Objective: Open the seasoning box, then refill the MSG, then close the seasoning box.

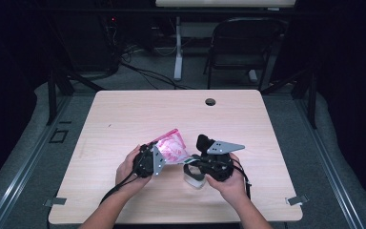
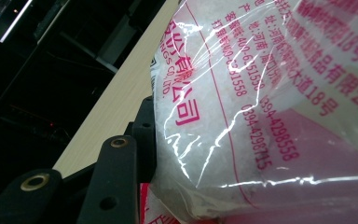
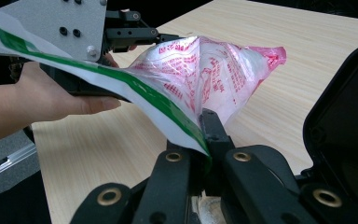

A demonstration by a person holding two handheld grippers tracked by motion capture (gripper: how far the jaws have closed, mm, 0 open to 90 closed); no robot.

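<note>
I hold a clear plastic bag point(image 1: 172, 148) with pink print between my two claws, lifted just above the near middle of the worktop point(image 1: 124, 114).

My left claw point(image 1: 148, 161) sits at the bag's left end, its grey plate facing the bag. In the left gripper view the bag point(image 2: 261, 107) bulges right up against my black jaw, packed with white grains behind rows of pink lettering; the film presses on the jaw's inner face, so this claw is grasping the bag.

My right claw point(image 1: 208, 164) is at the bag's right end, close to the left one. In the right gripper view its jaws are clenched tight on a white strip with a green stripe point(image 3: 158, 105), which leaves the jaws and rises up and away toward the bag point(image 3: 205, 74) and my left claw point(image 3: 121, 32) beyond it. The strip runs along the bag's near side; whether it is part of the bag's edge I cannot tell.

Below my right claw, just to the right of the bag, a small pale container point(image 1: 194, 180) rests on the worktop, partly covered by my hand. In the right gripper view something whitish shows under the jaws, too hidden to make out.
</note>
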